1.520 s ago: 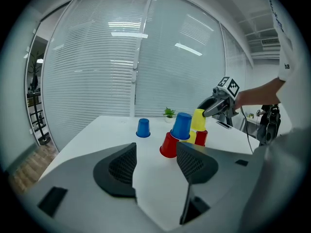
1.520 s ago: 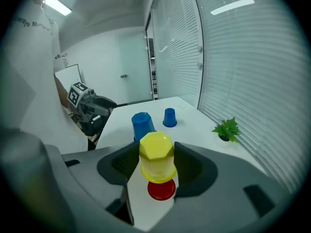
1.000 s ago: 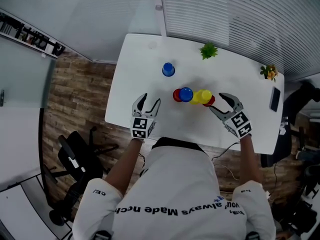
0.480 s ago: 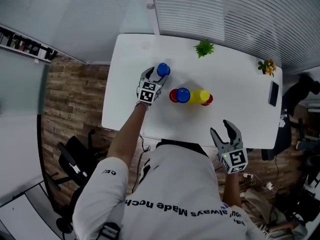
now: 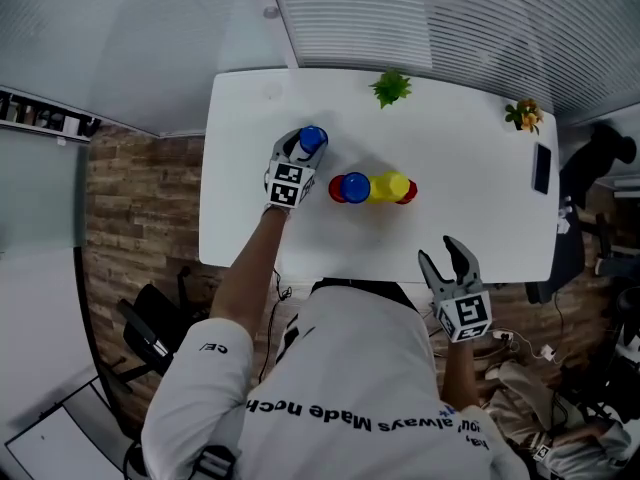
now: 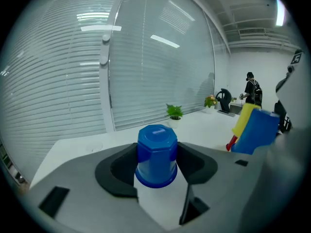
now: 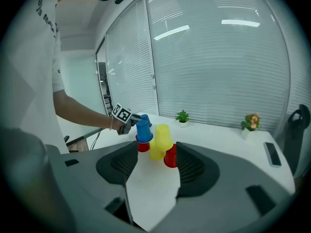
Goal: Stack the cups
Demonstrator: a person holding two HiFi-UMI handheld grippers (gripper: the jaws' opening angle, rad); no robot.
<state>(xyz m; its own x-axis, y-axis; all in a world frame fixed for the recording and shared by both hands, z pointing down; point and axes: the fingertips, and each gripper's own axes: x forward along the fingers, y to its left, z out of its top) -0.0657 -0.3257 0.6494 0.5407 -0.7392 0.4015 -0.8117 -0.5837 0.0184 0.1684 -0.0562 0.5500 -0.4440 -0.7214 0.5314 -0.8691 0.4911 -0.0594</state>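
Since 1 second ago the left gripper [image 5: 298, 153] has gone up to the lone blue cup [image 5: 312, 139], upper left of centre in the head view. The right gripper [image 5: 442, 253] has pulled back to the lower right, jaws eased in slightly but apart on nothing. Left jaws, just narrowed, straddle the cup without clearly pinching it, so this looks like the pick: next I'd squeeze, lift and carry it right to the stack [image 5: 372, 188].
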